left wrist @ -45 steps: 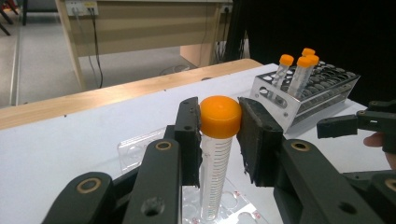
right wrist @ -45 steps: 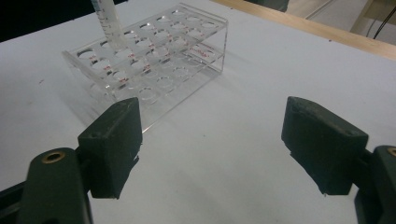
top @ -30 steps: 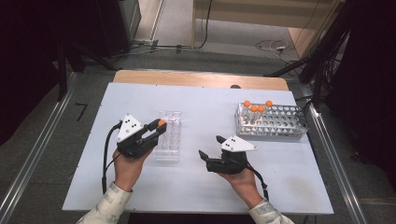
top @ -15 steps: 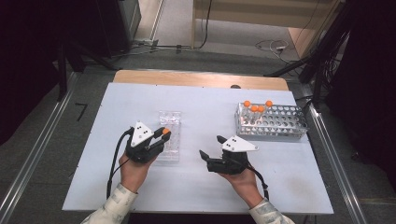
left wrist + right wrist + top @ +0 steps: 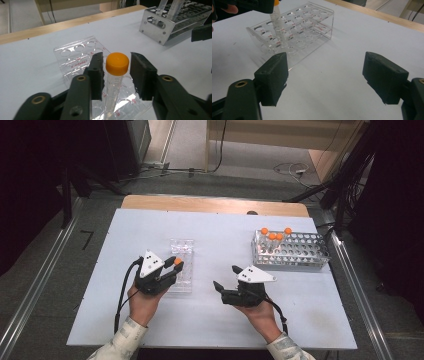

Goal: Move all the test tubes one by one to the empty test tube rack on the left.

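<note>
Left fingers point(image 5: 96, 72): being held apart on either side of the orange-capped tube point(image 5: 115, 80), with a gap showing at each side of the cap; the left gripper point(image 5: 172, 270) is judged to be open around it, not clamping.
Right gripper point(image 5: 325, 80): being held wide open and empty above the white table point(image 5: 220, 225), well apart from both racks.
Tube position: being seated upright in a hole of the clear plastic rack point(image 5: 181, 265), near its front end.
Risk: the tube is possibly being left only partly seated; a jaw brushing the cap could tip it or drag the light rack.
Tube look: clear, slim, printed graduations, orange screw cap.
Metal rack point(image 5: 295, 251): being kept at the far right, holding more orange-capped tubes.
</note>
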Tool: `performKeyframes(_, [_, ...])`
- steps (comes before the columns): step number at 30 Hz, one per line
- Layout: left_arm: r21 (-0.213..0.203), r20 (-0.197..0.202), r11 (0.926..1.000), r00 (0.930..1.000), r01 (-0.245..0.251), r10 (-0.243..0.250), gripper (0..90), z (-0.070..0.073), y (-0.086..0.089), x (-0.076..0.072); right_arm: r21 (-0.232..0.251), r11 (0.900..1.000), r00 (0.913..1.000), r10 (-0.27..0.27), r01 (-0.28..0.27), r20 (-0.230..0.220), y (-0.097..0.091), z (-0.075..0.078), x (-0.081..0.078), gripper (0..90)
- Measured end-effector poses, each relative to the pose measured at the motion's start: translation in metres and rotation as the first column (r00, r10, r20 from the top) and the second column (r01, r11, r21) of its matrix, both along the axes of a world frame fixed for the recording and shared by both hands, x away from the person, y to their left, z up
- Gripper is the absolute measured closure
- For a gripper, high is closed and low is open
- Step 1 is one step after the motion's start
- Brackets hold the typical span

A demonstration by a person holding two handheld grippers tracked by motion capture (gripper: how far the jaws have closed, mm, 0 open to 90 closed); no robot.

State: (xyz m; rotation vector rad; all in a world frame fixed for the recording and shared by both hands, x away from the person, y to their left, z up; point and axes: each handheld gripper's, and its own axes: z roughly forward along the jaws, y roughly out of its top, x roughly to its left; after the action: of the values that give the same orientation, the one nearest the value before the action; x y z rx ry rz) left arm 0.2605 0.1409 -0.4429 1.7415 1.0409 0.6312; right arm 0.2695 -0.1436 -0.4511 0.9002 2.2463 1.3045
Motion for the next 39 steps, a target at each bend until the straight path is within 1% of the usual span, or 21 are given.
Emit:
performKeyframes(3, [-0.018, 0.008, 0.9998, 1.0, -0.005, 0.005, 50.3, 0.002, 0.001, -0.001, 0.002, 1.0, 1.0, -0.002, 0.002, -0.001, 0.0, 0.0, 0.0, 19.2])
performKeyframes(6, [-0.041, 0.002, 0.9986, 0.9995, -0.032, 0.033, 34.3, 0.005, 0.002, -0.002, 0.006, 1.0, 1.0, -0.003, 0.003, -0.001, 0.0, 0.0, 0.0, 19.2])
performKeyframes(7, [-0.046, -0.001, 0.9983, 0.9993, -0.036, 0.036, 28.5, 0.006, 0.003, -0.002, 0.006, 1.0, 1.0, -0.004, 0.004, 0.0, -0.001, 0.0, 0.0, 19.2])
performKeyframes(8, [-0.048, -0.008, 0.9981, 0.9992, -0.039, 0.038, 24.5, 0.006, 0.003, -0.002, 0.005, 1.0, 1.0, -0.003, 0.003, 0.001, -0.001, 0.0, 0.0, 19.2])
performKeyframes(10, [-0.054, -0.012, 0.9972, 0.9987, -0.051, 0.05, 19.1, 0.007, 0.005, -0.003, 0.003, 1.0, 1.0, -0.005, 0.005, 0.001, -0.001, 0.001, 0.0, 19.2])
performKeyframes(13, [-0.065, -0.015, 0.9958, 0.9978, -0.065, 0.064, 14.7, 0.009, 0.009, -0.004, 0.004, 1.0, 1.0, -0.007, 0.007, 0.004, -0.002, 0.001, 0.0, 19.2])
performKeyframes(17, [-0.071, -0.021, 0.9938, 0.9963, -0.085, 0.084, 11.2, 0.009, 0.016, -0.005, 0.008, 0.9999, 0.9999, -0.012, 0.012, 0.005, -0.004, 0.002, 0.001, 19.2])
performKeyframes(23, [-0.103, -0.029, 0.9882, 0.9934, -0.113, 0.111, 10.0, 0.007, 0.028, -0.006, 0.011, 0.9996, 0.9997, -0.024, 0.024, 0.007, -0.008, 0.003, 0.002, 19.2])
performKeyframes(27, [-0.102, -0.025, 0.9858, 0.991, -0.134, 0.132, 10.0, 0.005, 0.033, -0.007, 0.012, 0.9995, 0.9995, -0.029, 0.029, 0.009, -0.011, 0.003, 0.003, 19.3])
performKeyframes(31, [-0.088, -0.021, 0.9846, 0.9885, -0.151, 0.15, 10.1, 0.002, 0.036, -0.009, 0.016, 0.9991, 0.9991, -0.04, 0.04, 0.01, -0.014, 0.004, 0.004, 19.2])
performKeyframes(36, [-0.089, -0.026, 0.9833, 0.9873, -0.158, 0.157, 10.1, 0.0, 0.039, -0.011, 0.019, 0.9982, 0.9983, -0.057, 0.057, 0.01, -0.02, 0.005, 0.005, 19.2])
performKeyframes(39, [-0.09, -0.019, 0.983, 0.9871, -0.16, 0.159, 10.1, 0.0, 0.04, -0.012, 0.022, 0.9977, 0.9978, -0.064, 0.064, 0.013, -0.022, 0.006, 0.006, 19.2])
